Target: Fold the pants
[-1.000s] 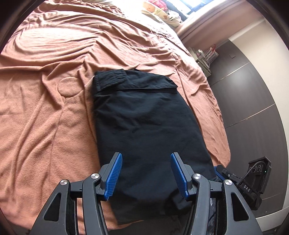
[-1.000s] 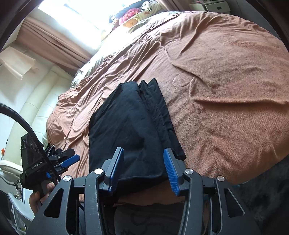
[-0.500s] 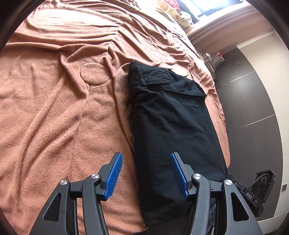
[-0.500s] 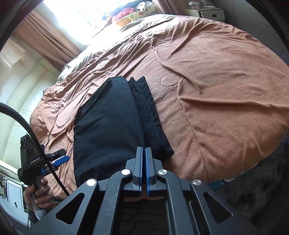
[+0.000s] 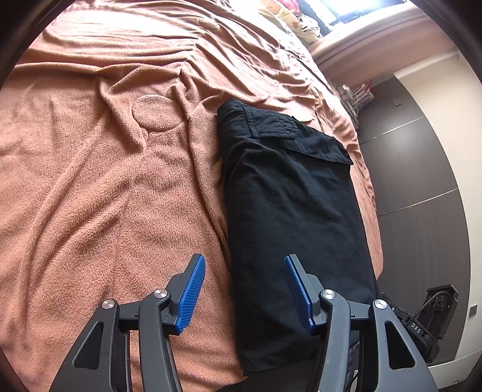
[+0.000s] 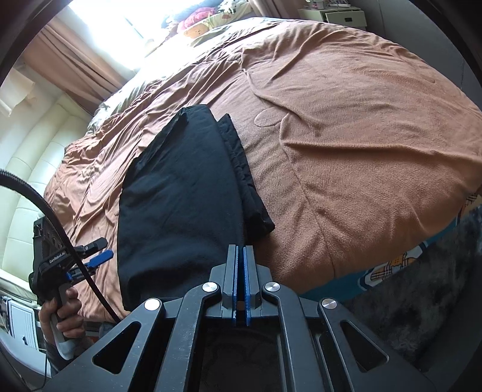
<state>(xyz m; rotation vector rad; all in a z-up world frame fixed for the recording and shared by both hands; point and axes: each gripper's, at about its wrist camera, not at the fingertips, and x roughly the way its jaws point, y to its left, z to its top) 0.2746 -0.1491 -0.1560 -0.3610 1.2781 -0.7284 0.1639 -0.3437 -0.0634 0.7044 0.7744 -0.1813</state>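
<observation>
Nearest, the left gripper (image 5: 244,289) hangs above the bed's near edge, blue ribbed fingers spread wide, gripping nothing. The right gripper (image 6: 240,265) sits low over the near end of the pants (image 6: 180,205), its blue pads pressed together with no cloth between them. The pants are black, smooth, folded into a long rectangle along the near side of the bed. Beyond stretches the blanket (image 5: 105,181), fuzzy, rust-orange, rumpled into ridges, with pillows (image 6: 195,24) farthest.
</observation>
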